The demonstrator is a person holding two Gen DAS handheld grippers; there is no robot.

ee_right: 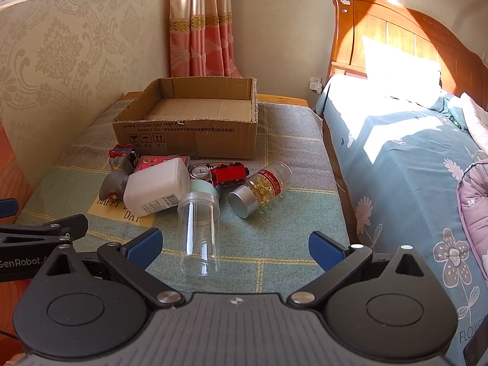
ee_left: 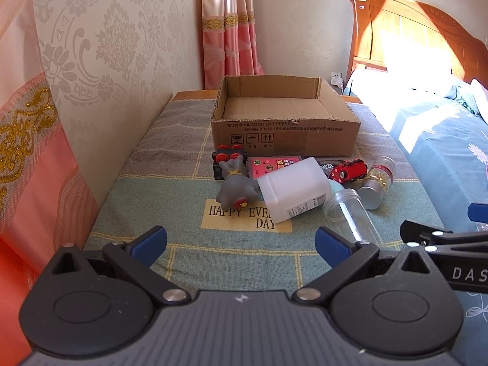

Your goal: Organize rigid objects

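Both my grippers, left and right, fingers apart, empty. Right view alone shows whole clear plastic jar; corrugated cardboard box beyond.

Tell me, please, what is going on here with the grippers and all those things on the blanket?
A person holds two grippers over a blanket-covered table. Both the left gripper and the right gripper are open and hold nothing. A pile lies unsorted: a white bottle, a clear jar, a capsule jar and a red toy train. The cardboard box behind has nothing in it.
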